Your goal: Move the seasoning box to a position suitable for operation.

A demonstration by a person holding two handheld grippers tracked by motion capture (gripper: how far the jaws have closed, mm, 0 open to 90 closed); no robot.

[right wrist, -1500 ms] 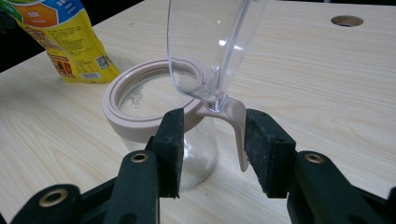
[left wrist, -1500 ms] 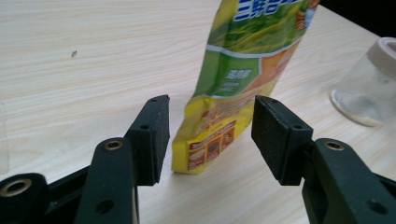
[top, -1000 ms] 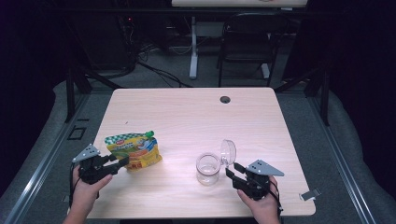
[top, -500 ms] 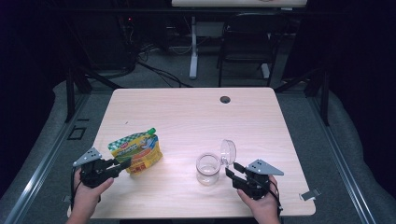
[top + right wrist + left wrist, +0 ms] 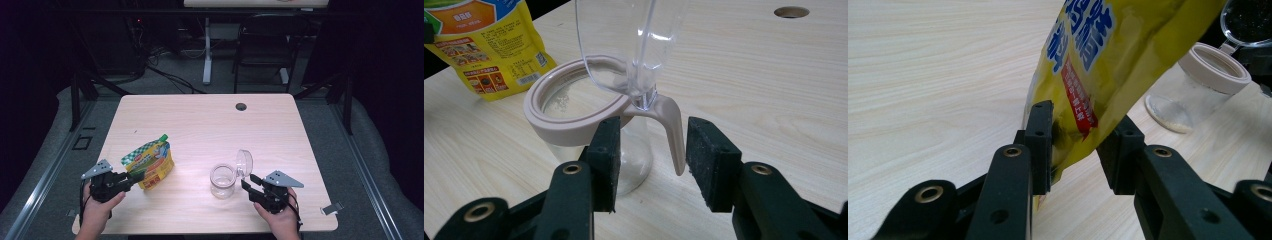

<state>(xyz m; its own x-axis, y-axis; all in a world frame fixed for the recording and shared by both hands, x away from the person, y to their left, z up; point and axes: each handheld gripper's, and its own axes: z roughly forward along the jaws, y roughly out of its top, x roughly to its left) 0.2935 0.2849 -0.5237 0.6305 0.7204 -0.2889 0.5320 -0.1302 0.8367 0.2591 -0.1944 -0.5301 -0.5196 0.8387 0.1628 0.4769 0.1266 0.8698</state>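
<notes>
Yellow pouch pinched by closing left gripper – right gripper spread around jar handle, near table edge.

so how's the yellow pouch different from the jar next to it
The pouch is opaque, yellow with printed colours and a green cap; the jar is clear with a beige rim. The pouch is soft and flat and stands tilted with its bottom corner between the left gripper's jaws, which have just been closing; the jar is rigid and round and stands upright, its lid flipped open, in front of the right gripper. Both rest on the wooden table.
</notes>
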